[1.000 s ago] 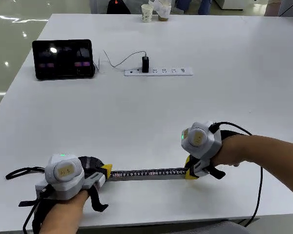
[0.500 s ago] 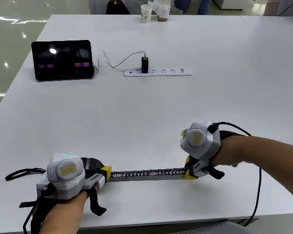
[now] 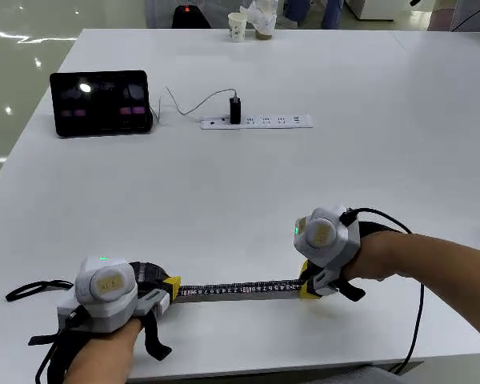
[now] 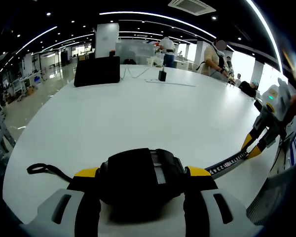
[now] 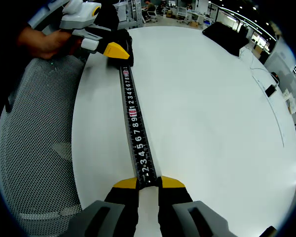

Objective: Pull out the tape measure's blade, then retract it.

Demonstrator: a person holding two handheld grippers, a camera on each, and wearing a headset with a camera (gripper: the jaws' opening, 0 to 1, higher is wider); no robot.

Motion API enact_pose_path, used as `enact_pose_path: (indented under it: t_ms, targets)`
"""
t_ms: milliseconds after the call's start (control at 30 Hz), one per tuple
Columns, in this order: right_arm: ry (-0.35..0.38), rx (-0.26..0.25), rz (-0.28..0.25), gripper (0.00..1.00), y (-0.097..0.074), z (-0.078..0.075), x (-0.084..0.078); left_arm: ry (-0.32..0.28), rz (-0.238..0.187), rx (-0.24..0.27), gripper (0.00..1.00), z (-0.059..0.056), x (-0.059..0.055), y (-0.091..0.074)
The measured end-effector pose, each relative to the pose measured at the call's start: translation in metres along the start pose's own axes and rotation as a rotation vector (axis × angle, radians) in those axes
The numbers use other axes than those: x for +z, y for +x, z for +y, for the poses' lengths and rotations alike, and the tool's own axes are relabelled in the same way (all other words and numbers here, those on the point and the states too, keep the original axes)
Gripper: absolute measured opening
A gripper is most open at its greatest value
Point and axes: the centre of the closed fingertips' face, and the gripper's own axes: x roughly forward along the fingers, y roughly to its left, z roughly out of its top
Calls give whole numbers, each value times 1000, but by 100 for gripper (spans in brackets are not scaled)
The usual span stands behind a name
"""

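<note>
Tape measure [image 4: 140, 177] blade [image 3: 240, 286] lies extended.

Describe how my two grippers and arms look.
Left gripper and right gripper: rounded pale grey housings, black jaws tipped yellow, a green light and round yellowish label on top. A black cable trails from the right gripper. Forearms bare.
</note>
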Motion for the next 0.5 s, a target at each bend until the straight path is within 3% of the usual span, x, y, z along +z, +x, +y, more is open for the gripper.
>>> enact_pose_path:
  t_ms: [100,500]
  targets:
    - [-7,3,-6,11,0,0,1,0,0,-1,64,0,0,0]
    - [-30,1,54,11,1,1,4,6,-3,-3,64,-1,-1,-1]
